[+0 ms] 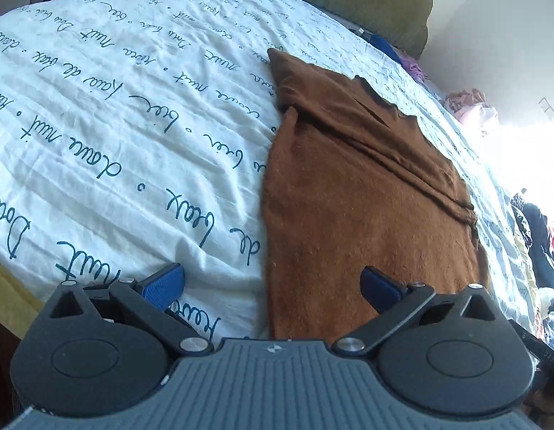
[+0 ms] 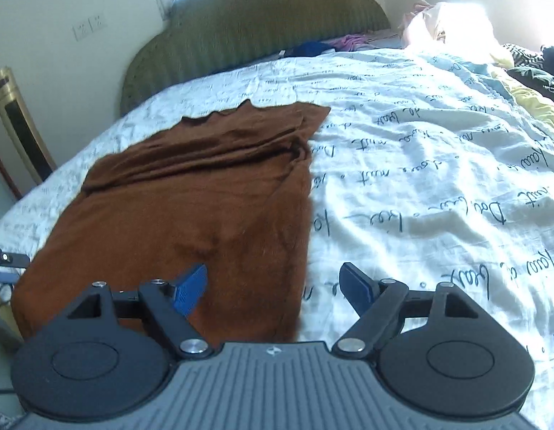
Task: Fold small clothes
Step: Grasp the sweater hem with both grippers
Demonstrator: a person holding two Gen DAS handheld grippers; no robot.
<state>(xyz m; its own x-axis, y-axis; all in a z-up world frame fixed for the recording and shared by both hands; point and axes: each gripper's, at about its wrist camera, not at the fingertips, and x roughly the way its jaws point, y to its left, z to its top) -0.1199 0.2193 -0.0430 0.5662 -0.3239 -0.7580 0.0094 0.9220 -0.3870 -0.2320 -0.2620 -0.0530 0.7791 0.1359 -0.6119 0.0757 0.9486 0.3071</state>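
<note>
A brown knit garment [image 1: 366, 197] lies flat on a white bedspread with dark script lettering [image 1: 115, 107]. Its far part is folded into long creases. My left gripper [image 1: 273, 283] is open and empty, just above the garment's near left edge. In the right wrist view the same garment [image 2: 191, 193] lies left of centre on the bedspread [image 2: 438, 179]. My right gripper [image 2: 275, 286] is open and empty, over the garment's near right edge; its left finger [image 2: 189, 288] is above the cloth.
A green padded headboard [image 2: 255, 25] stands at the far end of the bed. Loose clothes [image 2: 528, 68] are piled at the far right of the bed. A gold tower appliance [image 2: 15, 125] stands by the left wall.
</note>
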